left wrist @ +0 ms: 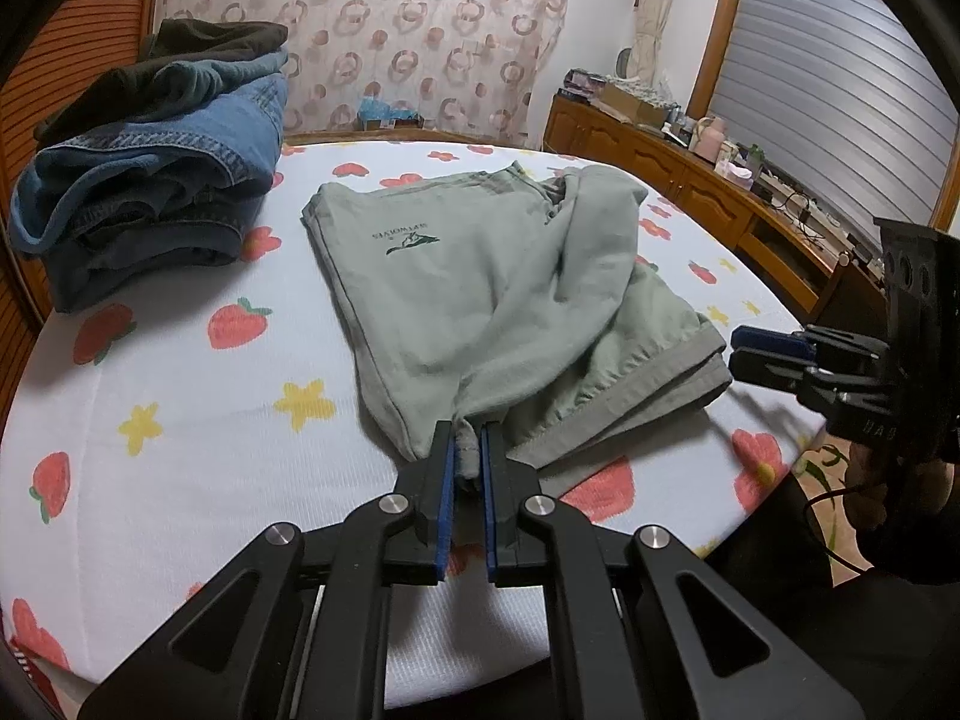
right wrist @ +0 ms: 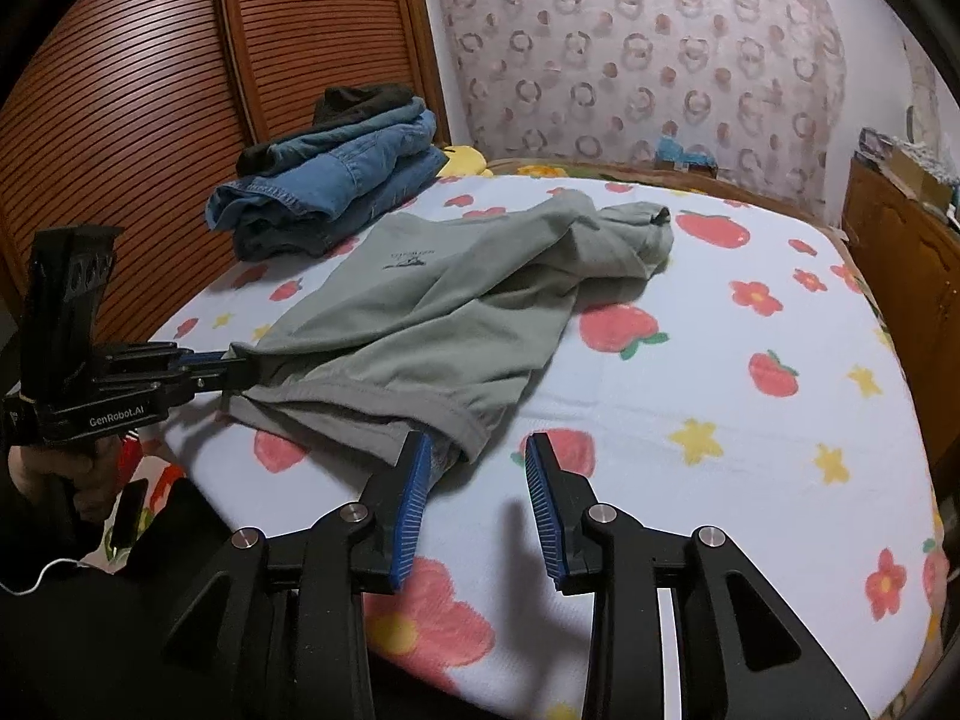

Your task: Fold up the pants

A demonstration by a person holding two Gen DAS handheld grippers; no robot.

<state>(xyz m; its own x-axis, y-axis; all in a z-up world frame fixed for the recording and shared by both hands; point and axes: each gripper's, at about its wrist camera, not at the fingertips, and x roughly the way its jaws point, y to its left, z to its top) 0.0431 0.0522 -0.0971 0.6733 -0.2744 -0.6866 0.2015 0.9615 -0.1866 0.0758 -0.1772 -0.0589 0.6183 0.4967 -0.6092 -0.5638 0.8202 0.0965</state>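
You are folding the green pants (left wrist: pixel 492 294), which are lying half-folded in the middle of the bed (left wrist: pixel 180 480), right of the stacked jeans (left wrist: pixel 156 180). Your left gripper (left wrist: pixel 467 468) is pinching the near hem, fingers nearly closed on cloth. Your right gripper (right wrist: pixel 477 480) is gaping wide, holding nothing, just beside the near right corner. Close on that corner before lifting, and carry both corners level toward the far edge.

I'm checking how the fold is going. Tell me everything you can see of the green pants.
The green pants are pale sage, soft matte cloth with a small dark printed logo and stitched hems. They lie partly folded and rumpled on the fruit-print bed sheet, beside a stack of jeans without touching it. The left gripper pinches a near edge; the right gripper is open at another hem.
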